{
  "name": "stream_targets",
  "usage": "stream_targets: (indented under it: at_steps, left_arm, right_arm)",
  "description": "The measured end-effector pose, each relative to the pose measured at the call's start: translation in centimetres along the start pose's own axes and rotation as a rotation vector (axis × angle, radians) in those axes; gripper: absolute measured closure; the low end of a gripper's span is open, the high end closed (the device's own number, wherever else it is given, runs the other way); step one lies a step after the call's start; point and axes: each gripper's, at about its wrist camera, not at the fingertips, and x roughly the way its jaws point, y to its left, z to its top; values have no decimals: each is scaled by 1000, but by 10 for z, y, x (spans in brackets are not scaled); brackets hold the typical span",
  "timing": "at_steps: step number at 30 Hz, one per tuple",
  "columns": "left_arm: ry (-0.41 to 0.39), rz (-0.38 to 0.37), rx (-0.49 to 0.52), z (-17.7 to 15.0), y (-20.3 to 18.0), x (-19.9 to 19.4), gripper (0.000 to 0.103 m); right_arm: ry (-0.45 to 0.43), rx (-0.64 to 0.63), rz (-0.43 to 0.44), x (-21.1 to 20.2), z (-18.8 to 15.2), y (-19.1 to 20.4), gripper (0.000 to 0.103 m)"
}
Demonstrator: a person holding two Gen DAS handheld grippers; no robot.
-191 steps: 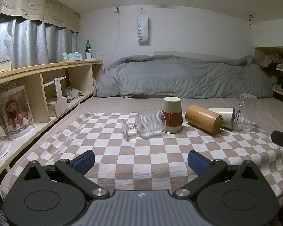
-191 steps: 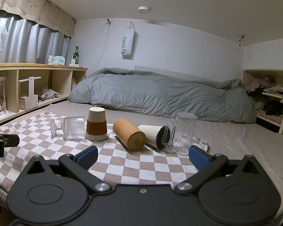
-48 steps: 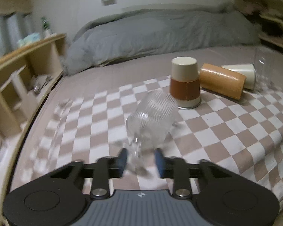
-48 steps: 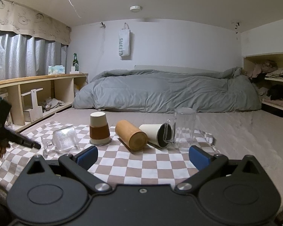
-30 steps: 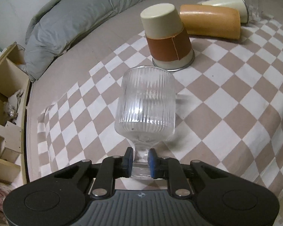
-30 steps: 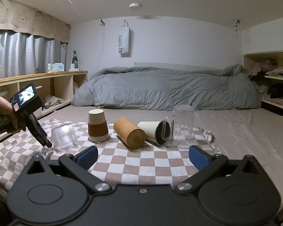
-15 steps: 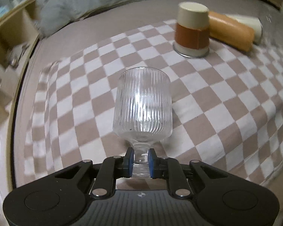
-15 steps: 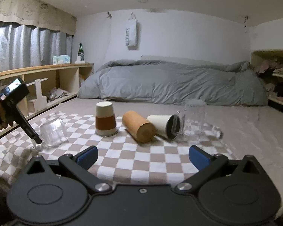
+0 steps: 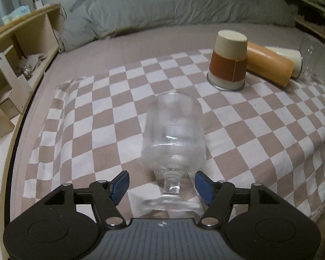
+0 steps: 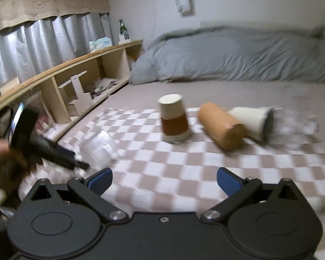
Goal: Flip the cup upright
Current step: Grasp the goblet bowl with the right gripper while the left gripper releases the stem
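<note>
The right wrist view is smeared with motion blur, so the clear ribbed stemmed glass cup [image 10: 99, 146] shows there only as a pale hazy shape at the left edge of the brown-and-white checkered cloth [image 10: 184, 162]. In the left wrist view the same cup [image 9: 173, 143] is somewhat blurred too, yet its standing is plain: upright on its round foot on the cloth [image 9: 101, 117], bowl above, mouth up.

The left tool [image 9: 162, 185] has its two blue-padded fingers [image 9: 120, 184] spread wide on either side of the stem, both clear of the glass, holding nothing. In the right wrist view this tool appears as a dark blurred bar [image 10: 54, 149] beside the cup, and the hand behind it is cut off by the frame edge. The right tool [image 10: 163, 181] is also spread wide and holds nothing, hanging over the near part of the cloth, well apart from the cup.

Further back on the cloth are four other vessels. One cream paper cup with a brown sleeve [image 9: 228, 64] stands mouth down. One orange-brown cylindrical tumbler [image 9: 268, 65] lies on its side just beside it. One cream cup with a dark rim [image 9: 288, 59] lies on its side, partly hidden behind the tumbler. One clear glass mug [image 9: 309, 57] stands at the far right, faint and hard to make out.

The cloth lies on a bed, with one rumpled grey duvet [image 9: 173, 6] behind.
</note>
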Motion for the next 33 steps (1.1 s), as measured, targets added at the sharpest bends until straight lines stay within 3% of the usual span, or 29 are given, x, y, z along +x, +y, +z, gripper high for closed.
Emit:
stream_targets:
  at_steps: [3,9,16,18,21,23,28,33]
  left_arm:
    - [-74,-21,-28,-10,7,-10,20]
    - [-141,-60,-56,-28,13,-16,20]
    - [-153,-142,-83,-38,19,-9,22]
    - [-157,-144,-91,-41,21,-8,22]
    - [-170,-162,-105,-45,25,-8,22]
    - [-175,-170,-110,-48,28,-9,22]
    - [-205,-174,-110,-59,31,-14,22]
    - [-252,-134,-130,-74,41,-18,23]
  right_arm:
    - [43,105,61,44,24,7,0]
    - [221,494,222,152,39,20,0]
    - [421,743,253,237,26,45,0]
    - [423,796,277,251,25,49,0]
    - [453,805,301,263,34,55,11]
    - [476,773,273,267,40,57,30]
    - [437,612,268,254,57,75,30]
    - [277,268,275,224,75,132,30]
